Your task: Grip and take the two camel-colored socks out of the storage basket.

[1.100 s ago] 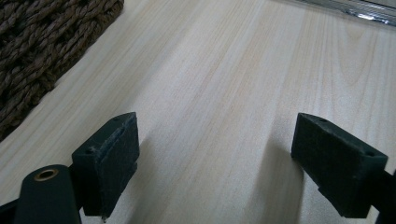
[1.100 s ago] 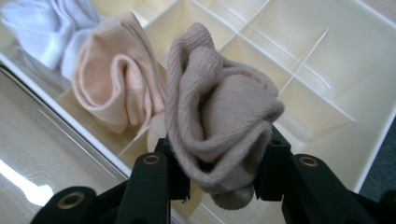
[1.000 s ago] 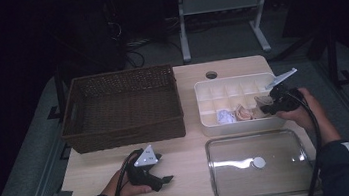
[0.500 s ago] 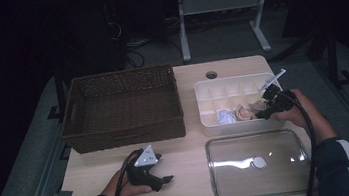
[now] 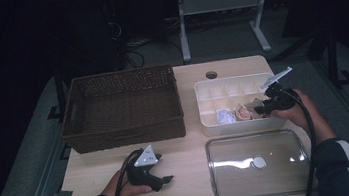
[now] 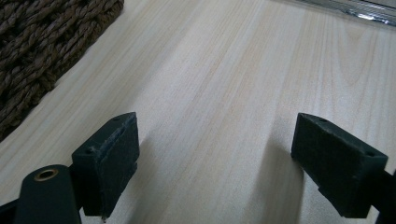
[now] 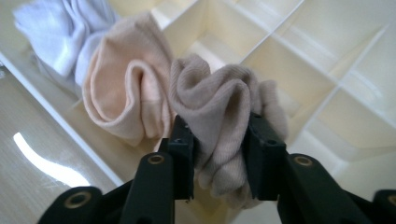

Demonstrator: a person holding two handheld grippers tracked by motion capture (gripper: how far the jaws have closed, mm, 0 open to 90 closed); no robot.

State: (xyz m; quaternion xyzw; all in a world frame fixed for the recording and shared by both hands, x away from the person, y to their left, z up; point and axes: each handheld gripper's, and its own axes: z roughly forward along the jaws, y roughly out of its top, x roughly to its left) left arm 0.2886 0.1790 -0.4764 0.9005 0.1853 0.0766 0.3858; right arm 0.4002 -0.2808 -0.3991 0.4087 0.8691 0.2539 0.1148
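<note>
The right gripper (image 7: pixel 218 140), its jaws having just closed, pinches the beige sock (image 7: pixel 219 98) over the divided tray (image 5: pixel 203 105), beside the peach sock (image 7: pixel 126 93); the left gripper (image 6: pixel 217 163) gapes far off.

Sleeves: dark with white stripes (image 5: pixel 343 158)
Tongs: black, brass-coloured screws (image 7: pixel 219 154)
Top plates: grey, three-cornered (image 5: pixel 147 157)
Cables: black

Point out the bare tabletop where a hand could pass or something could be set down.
Free: the wood strip between the wicker basket and the glass lid, ahead of the left tool, and the far edge around the table hole. Crowded: the divided tray, where the right tool pinches a beige sock.
</note>
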